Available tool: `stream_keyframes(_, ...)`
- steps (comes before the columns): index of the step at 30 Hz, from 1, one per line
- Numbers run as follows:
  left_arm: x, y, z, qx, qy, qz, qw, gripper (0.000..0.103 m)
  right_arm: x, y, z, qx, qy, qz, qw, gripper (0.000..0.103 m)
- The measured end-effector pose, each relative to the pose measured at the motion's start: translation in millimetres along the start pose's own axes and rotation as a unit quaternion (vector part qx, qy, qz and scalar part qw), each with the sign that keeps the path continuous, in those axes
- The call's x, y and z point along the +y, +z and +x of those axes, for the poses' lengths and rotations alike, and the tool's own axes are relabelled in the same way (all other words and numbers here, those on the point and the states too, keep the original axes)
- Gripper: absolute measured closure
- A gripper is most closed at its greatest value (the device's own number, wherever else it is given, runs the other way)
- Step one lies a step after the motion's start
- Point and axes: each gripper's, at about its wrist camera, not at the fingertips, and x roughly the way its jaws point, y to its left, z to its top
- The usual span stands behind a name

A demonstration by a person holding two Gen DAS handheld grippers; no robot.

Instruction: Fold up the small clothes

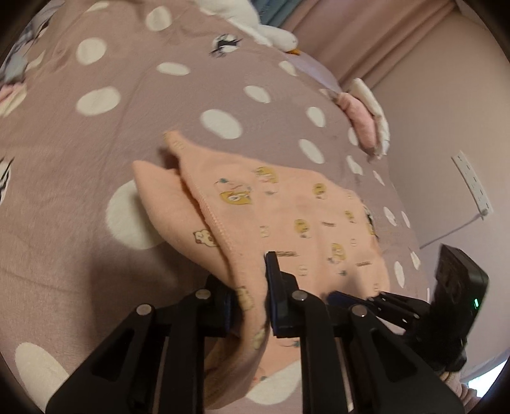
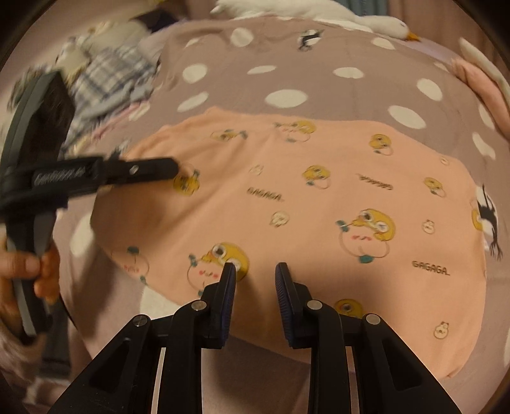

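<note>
A small peach garment printed with yellow cartoon faces lies on a mauve polka-dot bedspread. In the left wrist view my left gripper is shut on a bunched fold of this garment, and a sleeve hangs to the left. In the right wrist view my right gripper is open just above the garment's near edge and holds nothing. The left gripper also shows there, reaching in from the left over the garment's left side.
A pile of checked and pale clothes lies at the back left. A white goose plush lies at the far edge. Folded pink and white clothes sit at the bed's right edge, near a wall socket.
</note>
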Motion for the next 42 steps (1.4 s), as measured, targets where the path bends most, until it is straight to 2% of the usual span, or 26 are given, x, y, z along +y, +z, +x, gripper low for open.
stream_keyframes(7, -42.0, 2.1, 11.1, 0.011, -0.022, 0.036, 0.9991, 0.086, -36.2, 1.9, -10.2, -0.028, 0.046, 0.094, 0.994, 0.074)
stream_keyframes(10, -59.8, -0.4, 23.0, 0.025, -0.033, 0.05, 0.9979, 0.086, -59.9, 2.1, -10.4, -0.038, 0.074, 0.159, 0.984, 0.074)
stream_keyframes(13, -76.3, -6.3, 37.7, 0.048, -0.044, 0.074, 0.9951, 0.083, -84.5, -3.3, -5.8, -0.046, 0.131, 0.234, 0.962, 0.074)
stream_keyframes(18, -90.4, -15.4, 61.8, 0.085, -0.062, 0.094, 0.99, 0.076, -114.1, -9.3, 6.9, -0.051, 0.203, 0.331, 0.92, 0.063)
stream_keyframes(22, -93.8, -18.3, 65.6, 0.102, -0.097, 0.095, 0.9854, 0.071, -122.7, -11.2, 14.8, -0.047, 0.24, 0.361, 0.9, 0.056)
stream_keyframes(25, -95.2, -17.1, 64.5, 0.102, -0.099, 0.098, 0.985, 0.071, -124.8, -15.0, 12.2, -0.046, 0.256, 0.362, 0.895, 0.055)
stream_keyframes(31, -77.2, -10.9, 51.1, 0.081, -0.102, 0.057, 0.9898, 0.07, -132.7, -17.6, 10.1, -0.057, 0.294, 0.366, 0.881, 0.042)
stream_keyframes(35, -66.3, -3.4, 47.2, 0.068, -0.106, 0.032, 0.9916, 0.07, -129.6, -15.3, 6.3, -0.068, 0.323, 0.351, 0.876, 0.033)
stream_keyframes(37, -65.5, 6.9, 47.4, 0.056, -0.123, 0.019, 0.9906, 0.07, -126.5, -13.4, -0.4, -0.077, 0.318, 0.332, 0.885, 0.033)
stream_keyframes(39, -65.0, 17.6, 47.2, 0.045, -0.137, 0.006, 0.9895, 0.07, -123.9, -11.9, -5.6, -0.081, 0.298, 0.31, 0.899, 0.033)
stream_keyframes(42, -68.9, 35.3, 49.7, 0.025, -0.147, -0.001, 0.9889, 0.07, -123.3, -12.3, -9.0, -0.079, 0.288, 0.28, 0.912, 0.033)
